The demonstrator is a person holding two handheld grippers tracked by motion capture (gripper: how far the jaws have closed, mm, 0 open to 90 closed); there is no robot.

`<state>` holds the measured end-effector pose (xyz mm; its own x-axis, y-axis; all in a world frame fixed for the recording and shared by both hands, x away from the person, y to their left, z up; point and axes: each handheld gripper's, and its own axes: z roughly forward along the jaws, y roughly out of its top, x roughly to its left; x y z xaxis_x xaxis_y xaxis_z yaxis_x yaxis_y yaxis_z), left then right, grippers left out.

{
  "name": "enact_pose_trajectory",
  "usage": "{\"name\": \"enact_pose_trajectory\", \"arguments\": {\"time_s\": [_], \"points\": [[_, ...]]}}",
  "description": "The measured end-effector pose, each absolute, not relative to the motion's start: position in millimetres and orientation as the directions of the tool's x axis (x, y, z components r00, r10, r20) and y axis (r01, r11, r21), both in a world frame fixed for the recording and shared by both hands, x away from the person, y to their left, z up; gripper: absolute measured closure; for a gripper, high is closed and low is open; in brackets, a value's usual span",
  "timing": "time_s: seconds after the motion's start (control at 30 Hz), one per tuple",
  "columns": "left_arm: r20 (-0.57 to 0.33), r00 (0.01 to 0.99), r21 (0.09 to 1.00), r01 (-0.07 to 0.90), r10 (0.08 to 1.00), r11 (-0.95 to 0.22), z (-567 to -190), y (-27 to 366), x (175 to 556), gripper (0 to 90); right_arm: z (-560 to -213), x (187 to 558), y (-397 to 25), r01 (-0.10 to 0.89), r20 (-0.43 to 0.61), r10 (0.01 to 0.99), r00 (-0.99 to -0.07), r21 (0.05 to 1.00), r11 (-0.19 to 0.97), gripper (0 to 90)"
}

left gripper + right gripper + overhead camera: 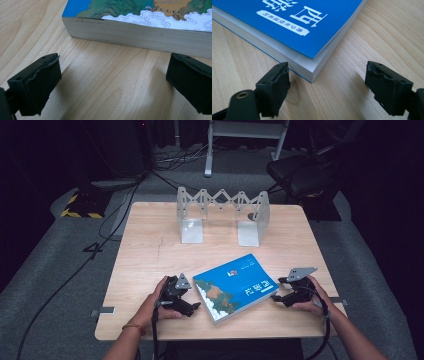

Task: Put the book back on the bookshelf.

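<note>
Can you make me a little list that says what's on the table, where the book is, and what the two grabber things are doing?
table: light wooden table
book: thick blue book lying flat near the front edge, cover up, between the two grippers
rack: white folding book rack at the back of the table, nothing in it
left gripper: left gripper open, jaws wide apart, facing the book's page edge, not touching it
right gripper: right gripper open, a corner of the book just ahead of its jaws
hands: one hand on each gripper

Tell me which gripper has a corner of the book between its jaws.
The right gripper: the blue book's corner pokes between its open jaws. The left gripper faces the page edge instead, still short of it.
</note>
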<state>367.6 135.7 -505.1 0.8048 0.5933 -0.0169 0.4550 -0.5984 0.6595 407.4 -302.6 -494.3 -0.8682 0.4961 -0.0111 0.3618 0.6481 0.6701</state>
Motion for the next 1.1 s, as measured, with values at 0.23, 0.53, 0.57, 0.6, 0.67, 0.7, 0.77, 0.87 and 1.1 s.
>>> {"name": "enact_pose_trajectory", "arguments": {"time_s": [0.23, 0.53, 0.57, 0.6, 0.67, 0.7, 0.77, 0.87, 1.1], "points": [[-0.016, 0.804, 0.661, 0.455, 0.594, -0.597, -505.2, 135.6, 367.6, 0.6, -491.9, 406.8, -303.1, 0.355, -0.012, 0.494, -0.87, 0.68, 0.642, 22.0], [-0.016, 0.804, 0.66, 0.455, 0.594, -0.598, -505.2, 135.6, 367.6, 0.5, -490.3, 404.5, -300.9, 0.337, -0.028, 0.474, -0.88, 0.666, 0.665, 24.2], [-0.016, 0.805, 0.66, 0.454, 0.593, -0.598, -505.2, 135.6, 367.6, 0.6, -490.4, 404.6, -301.1, 0.346, -0.02, 0.483, -0.875, 0.672, 0.655, 24.2], [-0.016, 0.804, 0.66, 0.454, 0.594, -0.598, -505.2, 135.6, 367.6, 0.6, -490.4, 405.2, -301.4, 0.347, -0.016, 0.483, -0.876, 0.673, 0.653, 24.1], [-0.016, 0.804, 0.66, 0.455, 0.594, -0.598, -505.2, 135.6, 367.6, 0.6, -491.1, 405.4, -300.9, 0.35, -0.015, 0.484, -0.875, 0.671, 0.653, 22.8], [-0.016, 0.805, 0.66, 0.454, 0.594, -0.598, -505.2, 135.7, 367.6, 0.5, -491.4, 405.4, -300.4, 0.351, -0.016, 0.486, -0.874, 0.671, 0.653, 22.5], [-0.016, 0.804, 0.66, 0.455, 0.594, -0.598, -505.2, 135.6, 367.6, 0.6, -491.5, 405.4, -299.9, 0.352, -0.019, 0.49, -0.872, 0.67, 0.653, 21.2], [-0.016, 0.807, 0.658, 0.453, 0.59, -0.601, -504.9, 136.0, 367.8, 0.6, -490.7, 405.2, -300.1, 0.352, -0.023, 0.493, -0.87, 0.672, 0.652, 20.6], [-0.018, 0.796, 0.636, 0.476, 0.605, -0.607, -500.0, 138.6, 367.7, 6.8, -484.2, 403.4, -300.2, 0.33, -0.048, 0.497, -0.867, 0.691, 0.643, 18.9]]}}
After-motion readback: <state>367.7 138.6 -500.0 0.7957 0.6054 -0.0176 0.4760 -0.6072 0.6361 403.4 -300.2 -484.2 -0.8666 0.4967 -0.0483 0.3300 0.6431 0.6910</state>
